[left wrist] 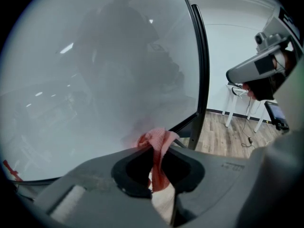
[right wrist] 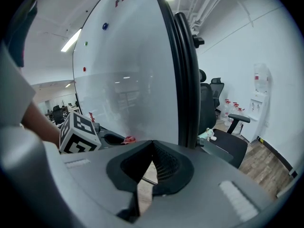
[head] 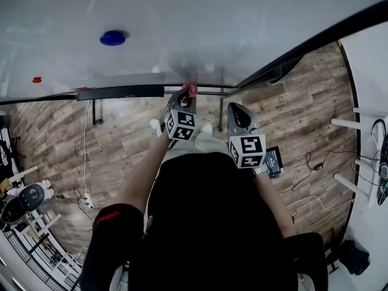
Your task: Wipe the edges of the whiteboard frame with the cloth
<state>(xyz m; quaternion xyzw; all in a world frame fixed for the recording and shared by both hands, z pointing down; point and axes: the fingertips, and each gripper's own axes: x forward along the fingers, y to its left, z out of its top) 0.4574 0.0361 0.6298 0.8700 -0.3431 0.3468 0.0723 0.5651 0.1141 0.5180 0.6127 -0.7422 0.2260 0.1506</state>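
The pink cloth, soft and crumpled, sits pinched in my left claw, bunched out past the jaw tips right at the dark lower frame of the glossy whiteboard. My left forearm reaches straight ahead. My right claw is clenched on nothing, held beside the board's black upright edge, over the wood-plank floor.

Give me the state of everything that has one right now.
Left gripper: shut on cloth.
Right gripper: shut, empty.
Cloth: bunched, pinched, by the lower frame.
Whiteboard: upright, blue magnet stuck on.
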